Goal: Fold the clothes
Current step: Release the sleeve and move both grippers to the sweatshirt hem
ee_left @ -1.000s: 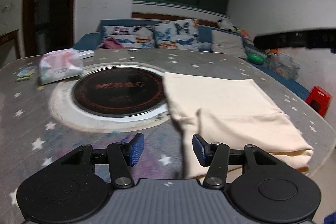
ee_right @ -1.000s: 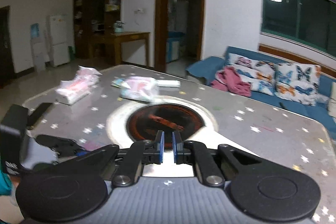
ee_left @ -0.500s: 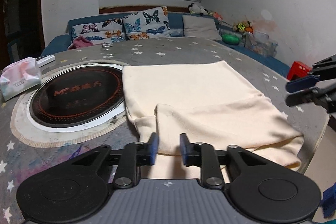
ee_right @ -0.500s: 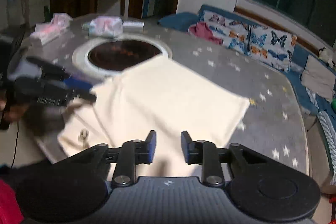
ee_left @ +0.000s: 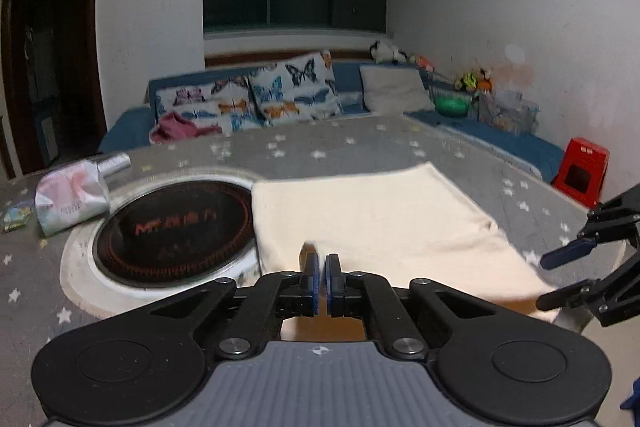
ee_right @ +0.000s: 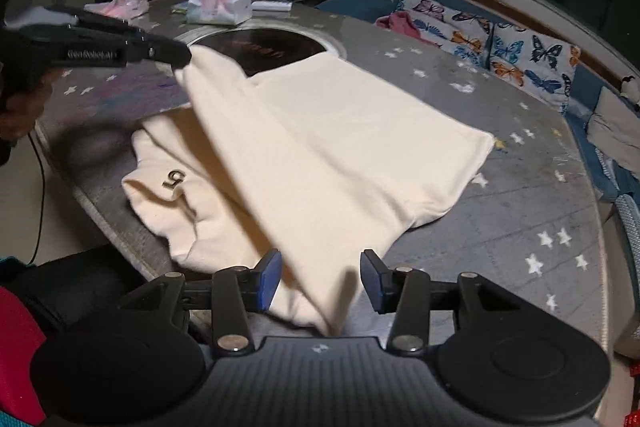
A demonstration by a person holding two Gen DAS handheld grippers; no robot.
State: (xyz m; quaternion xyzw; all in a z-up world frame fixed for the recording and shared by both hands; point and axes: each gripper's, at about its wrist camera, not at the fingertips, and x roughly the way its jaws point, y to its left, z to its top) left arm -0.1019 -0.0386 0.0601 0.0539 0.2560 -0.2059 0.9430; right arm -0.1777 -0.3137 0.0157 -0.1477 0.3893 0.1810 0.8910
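1. Where it lies across the near part of a grey, star-patterned table (ee_right: 520, 195), a cream garment (ee_right: 328, 147) is partly folded, with one corner lifted off the surface and a small dark logo showing on the lower layer near the table edge.
2. The left gripper (ee_left: 322, 281) has its jaws pressed together on that raised corner of the garment, holding it above the table.
3. The right gripper (ee_right: 320, 281) is spread wide, with the garment's near edge hanging between its blue pads (ee_right: 269, 279); it grips nothing.
4. A round dark cooktop (ee_left: 176, 227) is set into the table just beside the garment.
5. A tissue pack (ee_left: 72, 195) lies beyond the cooktop.
6. A blue sofa with butterfly cushions (ee_left: 296, 91) stands behind the table.
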